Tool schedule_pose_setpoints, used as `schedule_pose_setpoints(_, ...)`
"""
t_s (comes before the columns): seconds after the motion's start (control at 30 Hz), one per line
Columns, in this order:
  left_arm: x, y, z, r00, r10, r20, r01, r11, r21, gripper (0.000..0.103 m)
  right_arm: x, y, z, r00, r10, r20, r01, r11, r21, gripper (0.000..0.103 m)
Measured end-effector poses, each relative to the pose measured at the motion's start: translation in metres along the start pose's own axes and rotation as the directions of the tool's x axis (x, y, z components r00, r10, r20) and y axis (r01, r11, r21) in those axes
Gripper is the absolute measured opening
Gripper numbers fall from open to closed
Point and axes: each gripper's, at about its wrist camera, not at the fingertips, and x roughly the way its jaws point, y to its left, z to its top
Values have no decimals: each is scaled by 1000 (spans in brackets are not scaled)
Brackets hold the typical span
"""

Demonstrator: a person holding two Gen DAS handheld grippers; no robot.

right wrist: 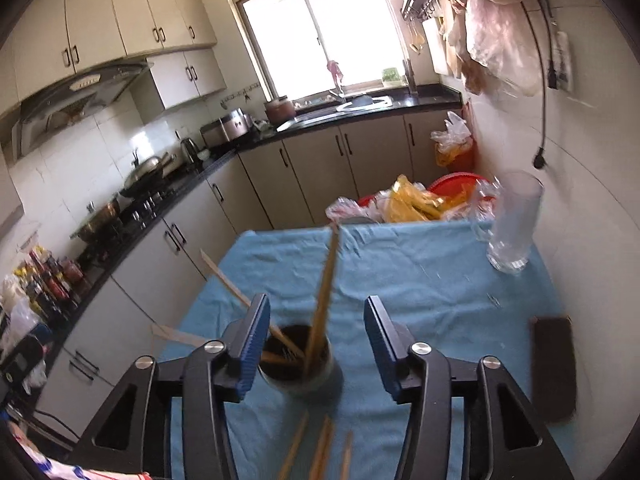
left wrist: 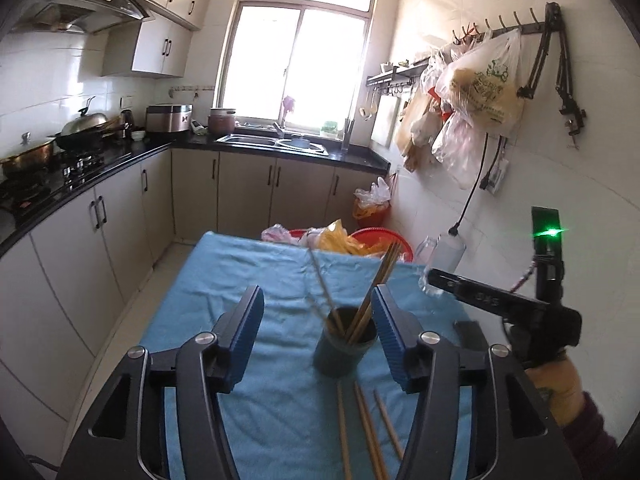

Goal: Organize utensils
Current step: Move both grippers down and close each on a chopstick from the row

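Observation:
A dark green cup (left wrist: 344,348) stands on the blue cloth (left wrist: 256,280) and holds several wooden chopsticks (left wrist: 376,284) that lean outward. Loose chopsticks (left wrist: 366,432) lie on the cloth in front of the cup. My left gripper (left wrist: 318,328) is open and empty, just above and behind the cup. The right gripper's body (left wrist: 500,304) shows at the right of the left wrist view. In the right wrist view the cup (right wrist: 300,364) sits between the fingers of my open, empty right gripper (right wrist: 316,336). Chopsticks (right wrist: 324,300) stand in it and loose ones (right wrist: 320,452) lie in front.
A clear glass (right wrist: 514,224) stands at the cloth's far right, and a dark flat object (right wrist: 554,368) lies at the right edge. Red basins with plastic bags (right wrist: 412,200) sit past the table's far end. Kitchen counter and cabinets (left wrist: 80,208) run along the left.

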Motion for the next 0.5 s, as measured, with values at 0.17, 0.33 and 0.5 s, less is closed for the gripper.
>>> schedule_pose_setpoints(0.17, 1, 13, -53, 996, 29, -87, -29, 1000, 5, 59, 6, -14, -74, 990, -48, -129, 45, 998, -32, 59)
schedule_pose_setpoints(0.33, 25, 25, -97, 973, 10, -229, -17, 999, -30, 59, 28, -18, -153, 959, -9, -284, 0, 1000, -31, 40)
schedule_pose_setpoints(0.5, 59, 25, -126, 935, -24, -353, 1, 998, -64, 45, 46, -20, -190, 944, -41, -328, 25, 998, -51, 35)
